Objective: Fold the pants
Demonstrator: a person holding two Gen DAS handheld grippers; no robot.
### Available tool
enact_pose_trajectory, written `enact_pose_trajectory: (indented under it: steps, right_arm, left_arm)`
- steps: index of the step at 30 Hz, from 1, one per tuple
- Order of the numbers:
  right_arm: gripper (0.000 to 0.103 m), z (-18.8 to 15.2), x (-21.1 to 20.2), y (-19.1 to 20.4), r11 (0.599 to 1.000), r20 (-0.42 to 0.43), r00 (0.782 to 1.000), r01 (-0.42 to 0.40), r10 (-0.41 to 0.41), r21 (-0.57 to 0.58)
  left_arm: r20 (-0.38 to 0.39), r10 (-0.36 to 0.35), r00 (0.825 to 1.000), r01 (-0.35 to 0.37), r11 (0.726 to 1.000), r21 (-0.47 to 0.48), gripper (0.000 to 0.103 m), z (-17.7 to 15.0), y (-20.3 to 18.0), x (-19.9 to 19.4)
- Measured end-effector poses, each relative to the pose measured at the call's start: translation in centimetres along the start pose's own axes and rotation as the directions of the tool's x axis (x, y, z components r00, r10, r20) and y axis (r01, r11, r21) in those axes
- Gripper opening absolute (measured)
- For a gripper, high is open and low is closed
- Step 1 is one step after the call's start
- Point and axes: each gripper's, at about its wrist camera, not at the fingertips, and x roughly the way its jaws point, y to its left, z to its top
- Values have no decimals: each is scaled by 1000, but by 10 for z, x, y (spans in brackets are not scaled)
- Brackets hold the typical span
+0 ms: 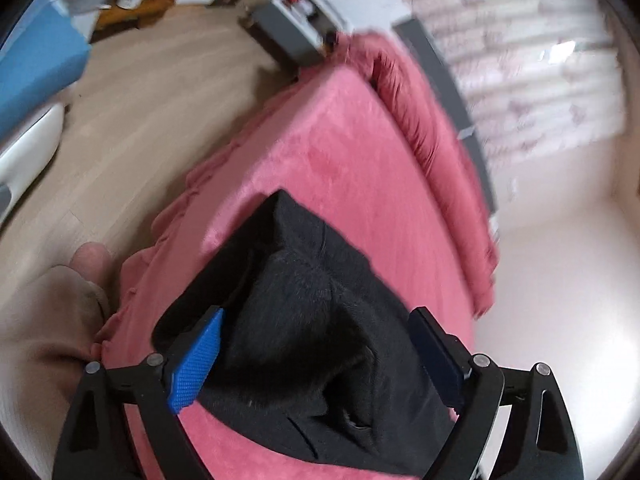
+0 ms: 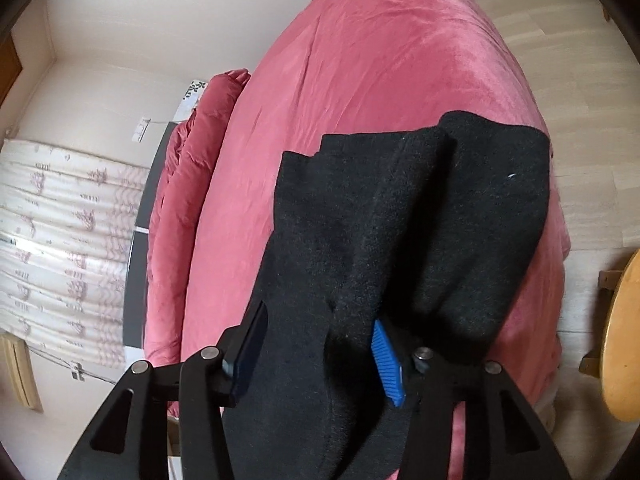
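Observation:
The black pants (image 1: 304, 320) lie bunched on a pink bed cover (image 1: 352, 152). In the left wrist view my left gripper (image 1: 320, 360) has its blue-padded fingers (image 1: 196, 364) spread wide on either side of the cloth, not pinching it. In the right wrist view the pants (image 2: 400, 220) drape over and between the fingers (image 2: 386, 364) of my right gripper (image 2: 316, 356), which stand apart with a fold of cloth between them. The pants' far edge lies near the bed's right edge.
The pink bed cover (image 2: 360, 60) fills the middle, with a rolled pink duvet (image 2: 188, 168) along its far side. Wooden floor (image 1: 140, 112) lies beside the bed. A round wooden stool (image 2: 624, 340) stands at right. A person's beige sleeve (image 1: 48, 320) shows at left.

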Motion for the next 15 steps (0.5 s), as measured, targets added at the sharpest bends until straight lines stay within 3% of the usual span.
enact_pose_trajectory:
  steps: [2, 3, 4, 5, 6, 8, 11, 13, 15]
  right_arm:
    - [53, 3, 7, 5, 999, 0, 999, 44, -44, -27]
    - [46, 5, 11, 10, 996, 2, 997, 72, -72, -47]
    - [33, 7, 15, 16, 992, 4, 994, 106, -106, -70]
    - [8, 8, 19, 21, 986, -3, 989, 145, -146, -88]
    - [9, 11, 23, 27, 981, -14, 985, 169, -171, -92]
    - [8, 18, 25, 47, 981, -26, 984, 175, -178, -80]
    - [8, 32, 6, 89, 988, 26, 997, 82, -79, -133]
    - [8, 34, -17, 112, 983, 60, 998, 0, 11, -181]
    - [8, 32, -35, 114, 979, 84, 995, -30, 48, -204]
  left_arm:
    - [-29, 33, 999, -32, 998, 59, 75, 5, -11, 9]
    - [-24, 97, 995, -94, 989, 116, 46, 8, -19, 12]
    - [-34, 126, 991, -120, 982, 143, 43, 11, -25, 16]
    - [-63, 103, 993, -94, 986, 135, 39, 16, -30, 19]
    - [-70, 95, 993, -85, 988, 131, 21, 20, -34, 19]
    - [-53, 95, 994, -86, 984, 158, 16, 37, -53, 12]
    - [-8, 7, 1000, -5, 975, 221, 2, 58, -83, -13]
    - [53, -73, 996, 56, 960, 274, 0, 68, -95, -43]
    - [71, -83, 994, 58, 951, 305, 0, 72, -91, -61]
